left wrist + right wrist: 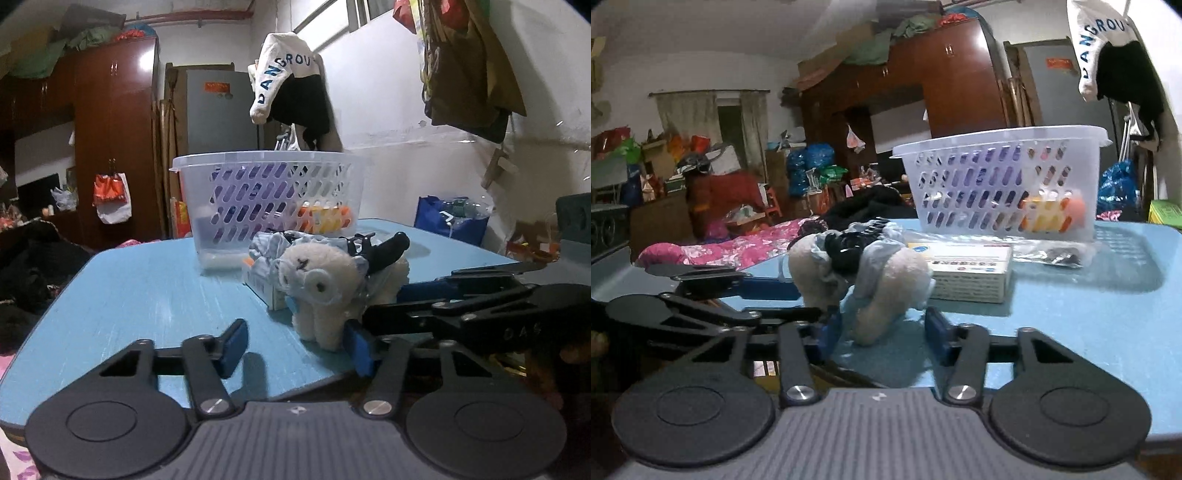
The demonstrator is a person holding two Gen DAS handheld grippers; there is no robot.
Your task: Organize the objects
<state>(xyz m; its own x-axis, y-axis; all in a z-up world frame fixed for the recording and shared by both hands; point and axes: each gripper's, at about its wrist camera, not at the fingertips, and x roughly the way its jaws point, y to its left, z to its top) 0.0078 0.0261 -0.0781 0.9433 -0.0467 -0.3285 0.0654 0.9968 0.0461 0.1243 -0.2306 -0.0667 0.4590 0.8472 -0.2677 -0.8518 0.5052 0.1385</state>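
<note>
A white plush toy (325,291) stands on the blue table (147,288), with a black hair claw (384,247) and pale blue cloth on it, next to a white carton (264,286). Behind stands a clear plastic basket (269,195) holding orange items. My left gripper (295,345) is open near the table's front edge, the plush just ahead of its right finger. In the right wrist view my right gripper (882,328) is open with the plush (886,280) just beyond its fingertips. The carton (967,273) and basket (1001,184) lie behind it. Each gripper shows in the other's view.
A clear plastic bag with small dark items (1056,254) lies before the basket. A bed with pink bedding (738,247) is left of the table. A wardrobe (114,140) and hanging clothes (291,85) stand behind.
</note>
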